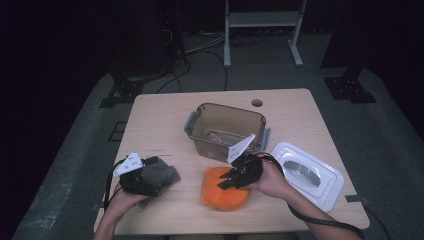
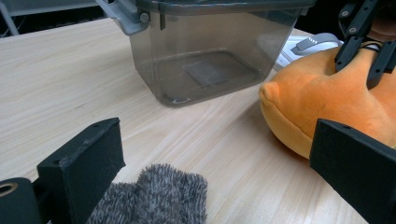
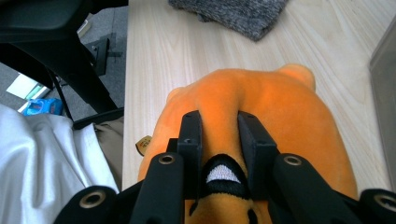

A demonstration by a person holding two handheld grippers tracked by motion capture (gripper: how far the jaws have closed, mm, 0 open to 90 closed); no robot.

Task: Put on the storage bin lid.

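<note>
- My right gripper [image 1: 231, 181] has its 2 jaws pinched into the top of the orange plush toy [image 1: 224, 194], a fold of fabric squeezed between them.
- Toy lies on the table [image 1: 165, 110] at its 6 o'clock edge, just below the brown bin [image 1: 226, 131].
- My left gripper [image 1: 150, 180] stands wide open over the grey fuzzy cloth [image 1: 162, 172], at 9 o'clock from the toy.
- White lid [image 1: 307, 175] at 3 o'clock.

This is looking like a lab or recording studio. A lone wooden table [image 1: 165, 115] is standing on grey carpet [image 1: 75, 150], with cables [image 1: 200, 55] trailing past dark equipment stands [image 1: 350, 85].
</note>
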